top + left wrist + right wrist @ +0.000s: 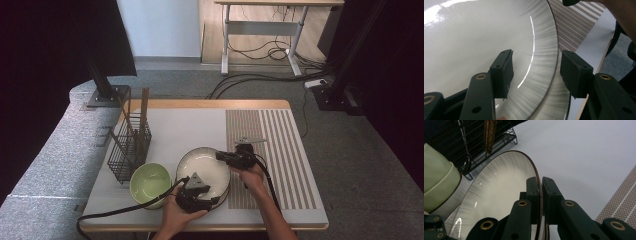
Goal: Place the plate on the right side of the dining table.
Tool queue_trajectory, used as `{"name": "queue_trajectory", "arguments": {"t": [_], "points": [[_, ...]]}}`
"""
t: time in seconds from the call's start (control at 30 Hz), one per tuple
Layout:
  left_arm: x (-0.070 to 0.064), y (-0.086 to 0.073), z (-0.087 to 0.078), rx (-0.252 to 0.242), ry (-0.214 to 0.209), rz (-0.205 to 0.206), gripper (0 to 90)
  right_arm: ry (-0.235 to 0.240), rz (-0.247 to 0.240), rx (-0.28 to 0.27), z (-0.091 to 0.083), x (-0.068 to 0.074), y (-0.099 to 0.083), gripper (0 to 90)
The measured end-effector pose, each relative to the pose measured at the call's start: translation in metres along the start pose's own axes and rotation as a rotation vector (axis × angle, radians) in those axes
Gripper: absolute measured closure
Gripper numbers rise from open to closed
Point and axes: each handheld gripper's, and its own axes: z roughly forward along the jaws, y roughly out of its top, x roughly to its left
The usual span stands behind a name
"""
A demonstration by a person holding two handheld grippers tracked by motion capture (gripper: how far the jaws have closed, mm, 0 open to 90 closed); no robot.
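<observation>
A white plate (pixel 200 167) with a grey-streaked, brown-edged rim lies at the middle front of the table. My right gripper (pixel 235 159) is shut on its right rim; in the right gripper view the jaws (pixel 541 185) pinch the edge of the plate (pixel 499 185). My left gripper (pixel 195 192) is at the plate's near edge and open. In the left gripper view one jaw stands over the inside of the plate (pixel 474 37) and the other outside the rim, gripper (pixel 536 72) straddling it. A second rim (pixel 564 105) shows just beneath the plate.
A pale green bowl (pixel 150 184) sits left of the plate, close to the left hand. Behind it stands a black wire rack (pixel 129 145) holding wooden sticks (pixel 144 107). A striped mat (pixel 272 150) covers the table's right part. The table's front edge is near both hands.
</observation>
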Motion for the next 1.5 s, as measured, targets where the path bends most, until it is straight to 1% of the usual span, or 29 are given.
{"name": "queue_trajectory", "arguments": {"t": [0.23, 0.33, 0.5, 0.6, 0.73, 0.97, 1.13, 1.27, 1.5], "points": [[-0.005, 0.005, -0.016, -0.045, -0.009, 0.013, 43.6, -0.002, 0.018, -0.041, -0.010, -0.004, 0.003, 83.9], [-0.006, 0.007, -0.023, -0.066, -0.004, 0.018, 43.5, -0.010, 0.015, -0.058, -0.013, -0.005, 0.003, 83.7], [-0.007, 0.009, -0.031, -0.084, -0.006, 0.026, 43.4, -0.017, 0.022, -0.074, -0.019, -0.006, 0.004, 83.6], [-0.008, 0.010, -0.035, -0.096, -0.006, 0.029, 43.2, -0.008, 0.028, -0.091, -0.024, -0.007, 0.006, 83.6], [-0.009, 0.011, -0.039, -0.109, -0.008, 0.033, 43.1, -0.009, 0.034, -0.110, -0.031, -0.010, 0.008, 83.6], [-0.010, 0.013, -0.045, -0.121, -0.004, 0.039, 42.8, -0.027, 0.042, -0.129, -0.040, -0.015, 0.008, 83.6], [-0.009, 0.013, -0.046, -0.117, 0.007, 0.045, 42.6, -0.039, 0.053, -0.145, -0.047, -0.020, 0.008, 83.6], [-0.009, 0.013, -0.046, -0.116, 0.002, 0.044, 42.5, -0.047, 0.063, -0.151, -0.052, -0.024, 0.007, 83.6], [-0.008, 0.013, -0.045, -0.115, -0.005, 0.042, 42.5, -0.073, 0.081, -0.183, -0.060, -0.031, 0.007, 83.6]]}}
